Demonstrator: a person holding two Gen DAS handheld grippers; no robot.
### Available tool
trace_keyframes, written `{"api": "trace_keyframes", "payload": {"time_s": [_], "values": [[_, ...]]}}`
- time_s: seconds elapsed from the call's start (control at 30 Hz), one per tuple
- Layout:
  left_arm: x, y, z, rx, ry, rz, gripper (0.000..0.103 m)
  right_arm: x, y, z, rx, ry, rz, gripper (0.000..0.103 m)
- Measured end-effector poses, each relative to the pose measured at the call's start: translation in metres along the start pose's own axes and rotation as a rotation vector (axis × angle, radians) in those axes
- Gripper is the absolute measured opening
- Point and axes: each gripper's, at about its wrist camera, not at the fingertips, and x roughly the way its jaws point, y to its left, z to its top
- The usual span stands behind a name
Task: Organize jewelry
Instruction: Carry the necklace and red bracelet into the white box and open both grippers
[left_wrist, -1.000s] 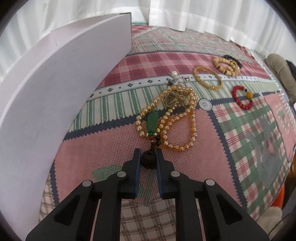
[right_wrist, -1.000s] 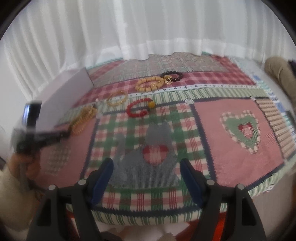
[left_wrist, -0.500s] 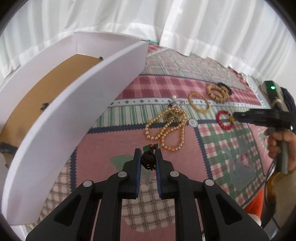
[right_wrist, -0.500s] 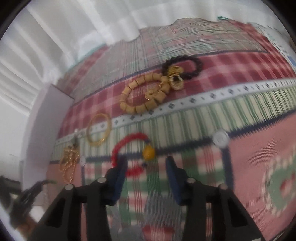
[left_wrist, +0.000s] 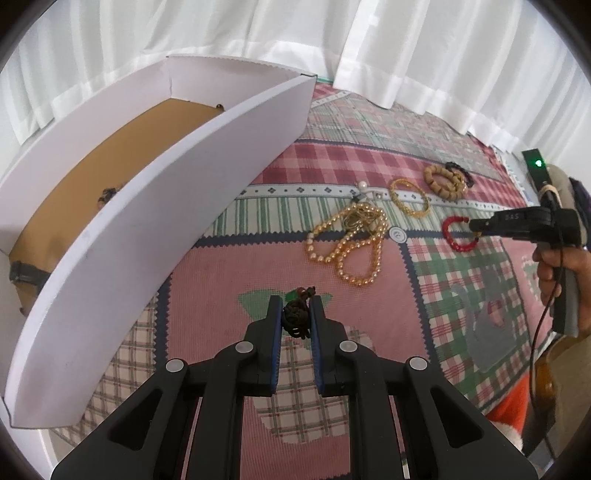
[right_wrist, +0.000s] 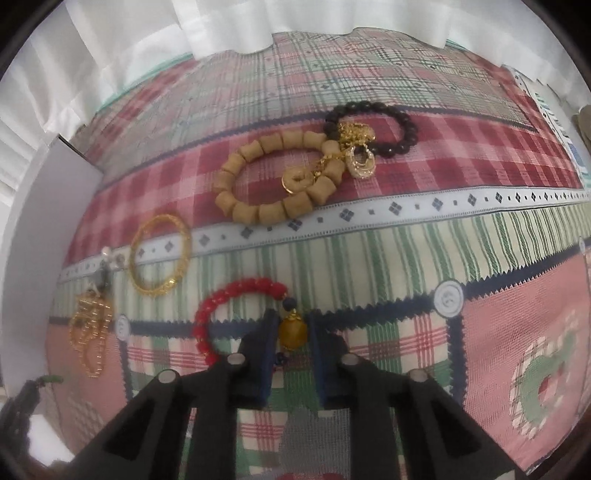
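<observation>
a patchwork quilt (left_wrist: 221, 266) fronts white curtains (left_wrist: 424, 48). left gripper (left_wrist: 295, 306) pinches a dark knotted cord (left_wrist: 295, 319) beside the white box (left_wrist: 155, 206). right gripper (right_wrist: 290, 332), jaws just closing, squeezes the red bracelet (right_wrist: 236, 291)'s amber bead (right_wrist: 293, 332) on the quilt.

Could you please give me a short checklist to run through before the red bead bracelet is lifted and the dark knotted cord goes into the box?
1. Right tongs closed around the amber bead of the red bead bracelet: ok; the jaws have just been closing and now flank the bead.
2. Bracelet clear of the gold bangle: ok, they lie apart.
3. Left tongs gripping the dark knotted cord: ok.
4. Cord's hanging end free of the pearl necklace: cannot tell; the end is hidden behind the tongs.
5. White box open, with bare floor showing: ok.
</observation>
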Motion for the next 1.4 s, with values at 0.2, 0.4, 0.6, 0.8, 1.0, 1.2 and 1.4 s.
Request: {"api": "trace_keyframes", "payload": {"time_s": [0.2,0.4,0.6,0.8,1.0,1.2,1.4], "values": [[-0.036,0.004,0.010,-0.026,-0.046,-0.045,0.013,-0.062,0.031,0.003,-0.091,-0.079,0.105,0.018],[-0.088,0.025,0.026,-0.069,-0.107,-0.056,0.013,-0.122,0.078,0.006,-0.200,-0.164,0.193,0.018],[-0.132,0.083,0.040,-0.156,-0.177,0.039,0.013,-0.168,0.157,0.013,-0.350,-0.260,0.326,0.018],[-0.128,0.143,0.050,-0.249,-0.175,0.155,0.013,-0.175,0.256,0.019,-0.514,-0.281,0.437,0.017],[-0.087,0.179,0.057,-0.305,-0.111,0.202,0.013,-0.137,0.331,0.024,-0.581,-0.210,0.508,0.018],[-0.054,0.188,0.057,-0.324,-0.058,0.215,0.013,-0.080,0.378,0.029,-0.655,-0.144,0.438,0.018],[-0.028,0.187,0.055,-0.330,-0.026,0.253,0.022,-0.029,0.390,0.036,-0.705,-0.122,0.334,0.019]]}}
